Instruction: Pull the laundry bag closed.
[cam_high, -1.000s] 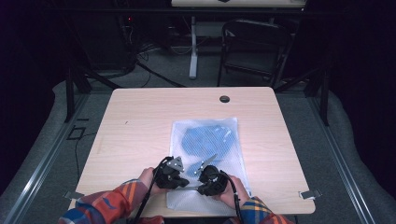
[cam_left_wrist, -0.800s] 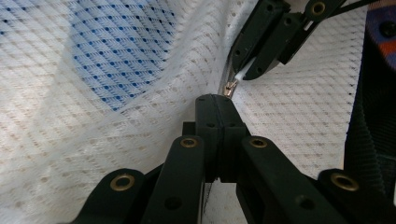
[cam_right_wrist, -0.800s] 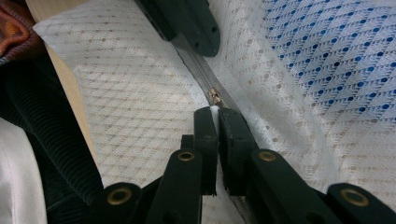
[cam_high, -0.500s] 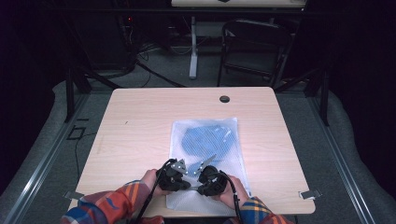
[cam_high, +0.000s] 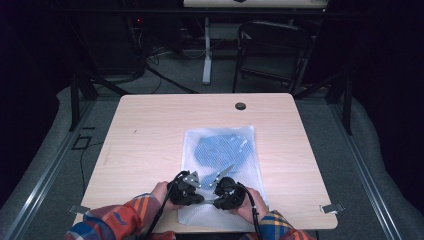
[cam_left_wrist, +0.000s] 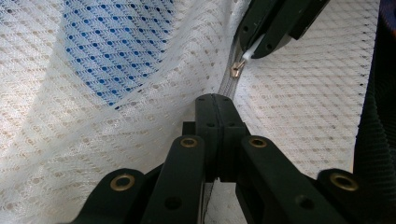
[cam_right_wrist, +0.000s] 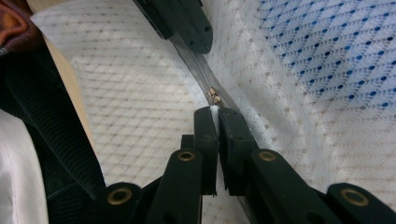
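I have both grippers down at the near end of a white mesh laundry bag (cam_high: 220, 150) that lies flat on the light wooden table (cam_high: 145, 130), a little right of its middle and reaching to the near edge. A blue garment (cam_high: 217, 150) shows through the mesh in the bag's far half.

My left gripper (cam_left_wrist: 215, 100) has its jaws pressed together on the zipper seam (cam_left_wrist: 225, 84) of the bag; I see no gap between the pads, and the grey zipper tape runs out from under the tips. In the high view the left gripper (cam_high: 197, 187) sits just left of the right one, almost touching it, with my hands in plaid sleeves (cam_high: 120, 220) behind them.

My right gripper (cam_right_wrist: 214, 112) is closed narrowly on the white pull tab (cam_right_wrist: 214, 111) of the zipper: a thin white strip sits between the two pads, and the small brass slider (cam_right_wrist: 214, 95) lies just beyond the tips on the zipper line. From the left gripper view I see the same grip from the other side, the right gripper's jaws coming in from the top with the white tab (cam_left_wrist: 252, 49) between them and the slider (cam_left_wrist: 236, 69) hanging just below. The two grippers face each other along the zipper, close together, with the slider between them.

A black grommet hole (cam_high: 240, 106) sits near the far edge of the table, well apart from the bag.
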